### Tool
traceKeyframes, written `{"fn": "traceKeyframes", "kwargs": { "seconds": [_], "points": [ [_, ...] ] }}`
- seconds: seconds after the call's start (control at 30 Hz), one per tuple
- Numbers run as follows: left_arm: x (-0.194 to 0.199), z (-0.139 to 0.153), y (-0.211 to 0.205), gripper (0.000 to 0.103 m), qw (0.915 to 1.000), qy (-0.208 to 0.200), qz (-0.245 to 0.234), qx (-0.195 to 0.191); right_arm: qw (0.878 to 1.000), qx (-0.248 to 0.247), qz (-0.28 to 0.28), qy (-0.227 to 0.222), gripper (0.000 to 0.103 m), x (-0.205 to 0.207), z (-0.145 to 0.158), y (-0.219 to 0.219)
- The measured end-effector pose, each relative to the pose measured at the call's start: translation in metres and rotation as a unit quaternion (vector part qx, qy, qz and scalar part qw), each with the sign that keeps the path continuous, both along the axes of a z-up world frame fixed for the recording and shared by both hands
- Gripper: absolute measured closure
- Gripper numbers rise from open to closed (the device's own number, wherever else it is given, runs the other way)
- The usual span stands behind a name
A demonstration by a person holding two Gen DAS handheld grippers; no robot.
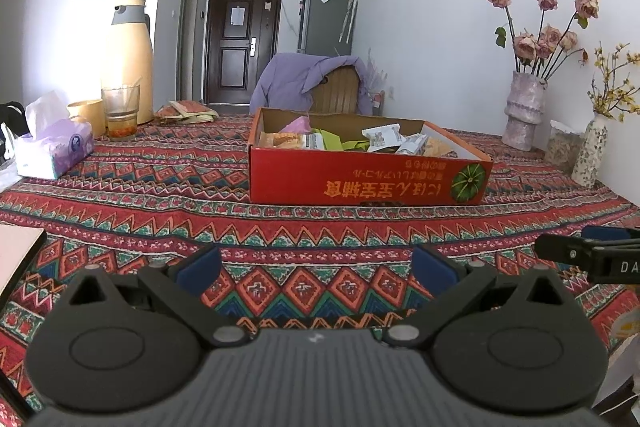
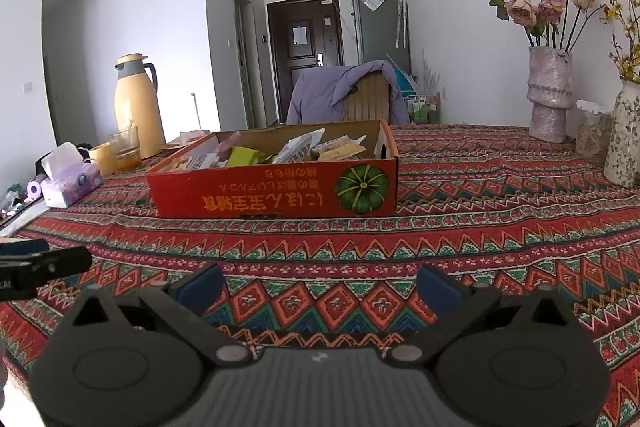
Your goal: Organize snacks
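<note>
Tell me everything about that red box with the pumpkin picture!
The red box is a shallow, open-topped cardboard tray, brown inside. Its front wall shows a green pumpkin picture and upside-down yellow writing. It sits flat on the patterned tablecloth, filled with mixed snack packets. One end wall has a small hole. No hand-held gripper touches it.

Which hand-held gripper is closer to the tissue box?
Left. The left hand-held gripper sits on the tissue box's side of the table; the right hand-held gripper is farther across, beyond the left one.
</note>
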State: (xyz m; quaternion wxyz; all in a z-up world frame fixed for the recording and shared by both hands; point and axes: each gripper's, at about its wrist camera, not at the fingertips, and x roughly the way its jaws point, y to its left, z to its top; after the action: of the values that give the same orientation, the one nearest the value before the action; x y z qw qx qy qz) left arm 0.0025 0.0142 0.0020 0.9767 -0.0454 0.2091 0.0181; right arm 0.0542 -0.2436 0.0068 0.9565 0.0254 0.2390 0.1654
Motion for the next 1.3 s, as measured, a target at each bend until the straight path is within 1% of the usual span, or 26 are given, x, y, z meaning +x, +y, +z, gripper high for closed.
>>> {"fn": "traceKeyframes", "kwargs": {
  "seconds": [0.27,1.3],
  "points": [
    [0.0024,-0.0012,-0.0024,0.000,1.0000,0.004,-0.008,0.001,1.000,0.000,0.001,0.000,0.000,0.0006,-0.0001,0.0009],
    [-0.0011,0.0012,-0.0048,0.000,0.9999,0.000,-0.013,-0.002,1.000,-0.003,0.005,0.003,0.000,0.0006,-0.0018,0.0045]
  ]
}}
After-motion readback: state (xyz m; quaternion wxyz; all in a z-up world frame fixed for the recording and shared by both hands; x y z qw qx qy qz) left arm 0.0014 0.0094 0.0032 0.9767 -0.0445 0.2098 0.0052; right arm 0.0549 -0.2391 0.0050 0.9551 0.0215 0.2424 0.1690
